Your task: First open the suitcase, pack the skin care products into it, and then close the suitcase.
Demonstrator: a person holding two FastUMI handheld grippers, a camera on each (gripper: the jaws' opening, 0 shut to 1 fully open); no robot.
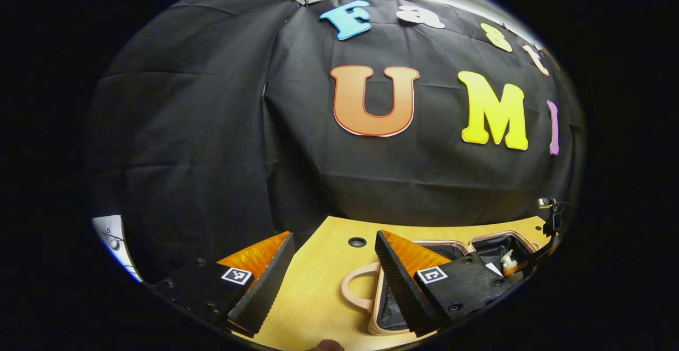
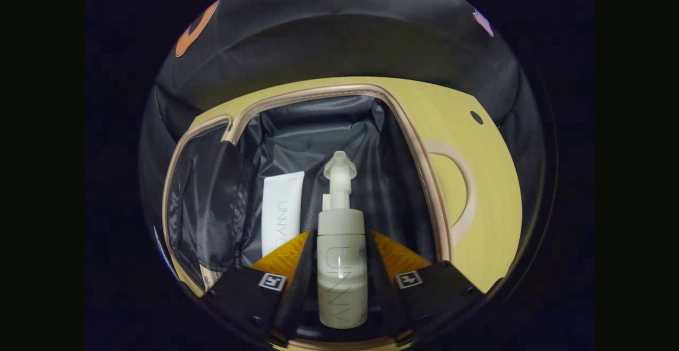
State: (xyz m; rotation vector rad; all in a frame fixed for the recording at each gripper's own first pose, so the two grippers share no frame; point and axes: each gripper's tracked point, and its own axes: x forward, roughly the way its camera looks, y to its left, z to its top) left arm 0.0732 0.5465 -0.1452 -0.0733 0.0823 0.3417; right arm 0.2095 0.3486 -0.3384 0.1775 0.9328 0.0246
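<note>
The suitcase (image 2: 419, 149) lies open on the wooden table, with a pale pink rim and black lining. My right gripper (image 2: 341, 234) is shut on a white pump bottle (image 2: 342, 282), holding it upright over the suitcase's main compartment. A white tube (image 2: 283, 210) lies flat on the lining to the left of the bottle. In the left gripper view, my left gripper (image 1: 334, 234) stands open above the table with nothing between its fingers. The suitcase handle (image 1: 356, 287) and rim (image 1: 498, 235) lie just to its right, and the pump bottle's head (image 1: 508, 260) shows inside.
The suitcase's lid half (image 2: 204, 202), with a dark mesh pocket, lies open on the left. Its handle (image 2: 468, 197) rests on the table (image 2: 493, 192) at the right. A cable hole (image 1: 357, 242) sits in the tabletop near the back. The black booth wall rises close behind.
</note>
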